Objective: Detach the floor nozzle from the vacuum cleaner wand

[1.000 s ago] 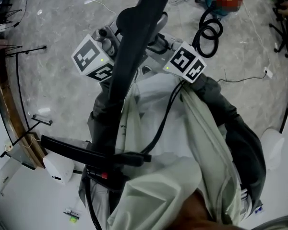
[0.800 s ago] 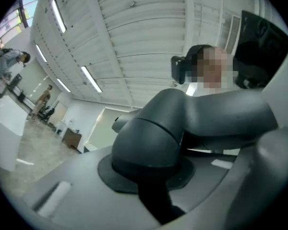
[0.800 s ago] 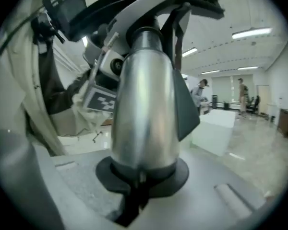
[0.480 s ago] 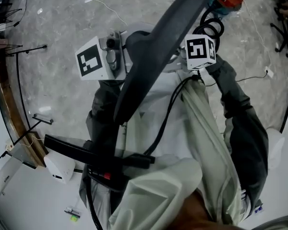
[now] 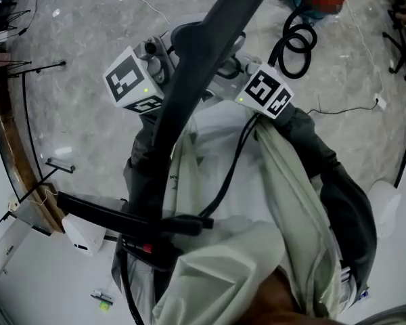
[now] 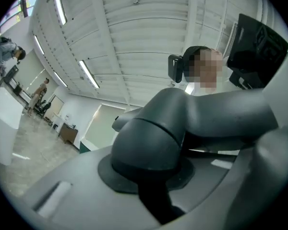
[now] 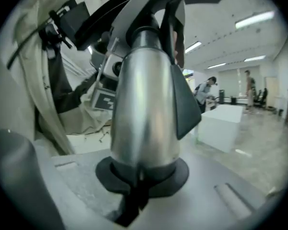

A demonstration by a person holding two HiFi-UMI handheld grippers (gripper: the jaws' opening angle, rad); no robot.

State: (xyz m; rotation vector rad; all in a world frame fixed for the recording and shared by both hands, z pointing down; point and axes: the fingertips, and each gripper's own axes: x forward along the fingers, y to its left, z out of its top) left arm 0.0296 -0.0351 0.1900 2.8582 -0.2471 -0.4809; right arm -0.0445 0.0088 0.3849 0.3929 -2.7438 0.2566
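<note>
Grey marbled floor (image 5: pixel 74 114) spreads below, and a white slatted ceiling (image 6: pixel 134 32) with strip lights (image 6: pixel 89 73) runs overhead. The dark nozzle (image 5: pixel 189 93) slants across the person's chest. The left gripper (image 6: pixel 153 186) clamps its rounded neck, and the right gripper (image 7: pixel 134 190) clamps the silver wand (image 7: pixel 144 95). A black hose (image 5: pixel 294 46) coils on the floor.

Bright overhead light, fisheye-warped edges
</note>
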